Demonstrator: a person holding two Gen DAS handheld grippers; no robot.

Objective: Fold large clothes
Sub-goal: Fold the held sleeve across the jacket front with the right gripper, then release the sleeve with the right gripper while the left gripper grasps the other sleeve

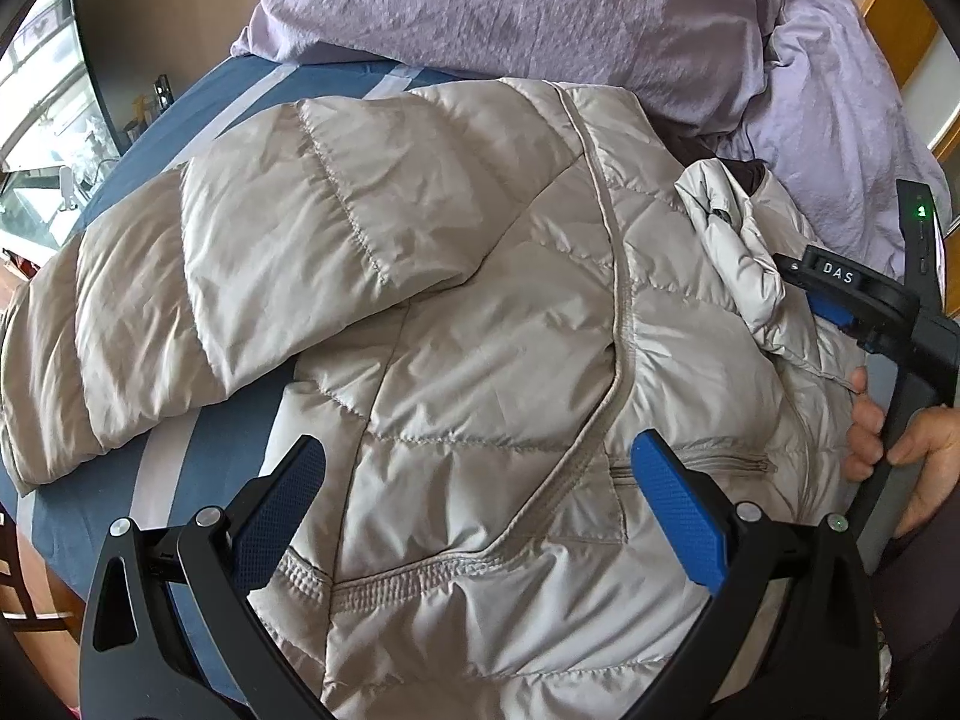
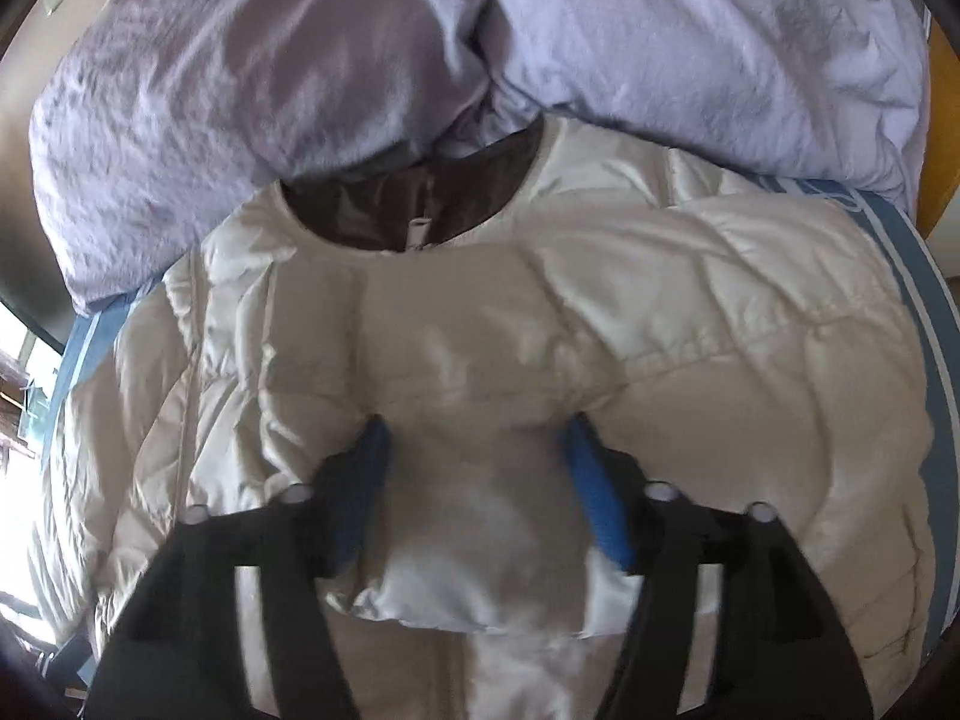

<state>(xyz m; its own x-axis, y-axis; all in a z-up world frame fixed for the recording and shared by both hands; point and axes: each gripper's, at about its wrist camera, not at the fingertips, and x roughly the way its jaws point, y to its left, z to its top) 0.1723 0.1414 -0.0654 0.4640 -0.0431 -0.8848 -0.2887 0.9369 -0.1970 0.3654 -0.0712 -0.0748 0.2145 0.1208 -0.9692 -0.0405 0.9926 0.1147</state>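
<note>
A beige quilted puffer jacket [image 1: 480,324] lies face up on the blue striped bed [image 1: 198,120]. One sleeve [image 1: 180,312] is folded across toward the left. My left gripper [image 1: 474,498] is open and empty, its blue pads over the jacket's lower front by the zip. My right gripper [image 1: 831,306] shows at the right edge of the left wrist view, shut on the other sleeve's cuff [image 1: 744,264]. In the right wrist view the right gripper [image 2: 474,492] pinches the beige sleeve [image 2: 480,540] over the jacket's chest [image 2: 420,312], below the brown-lined collar [image 2: 414,198].
A lilac duvet [image 1: 510,6] and pillow [image 1: 840,108] are piled at the head of the bed, touching the collar; they also fill the top of the right wrist view [image 2: 240,78]. A window [image 1: 42,138] is at far left, wooden furniture [image 1: 900,18] at right.
</note>
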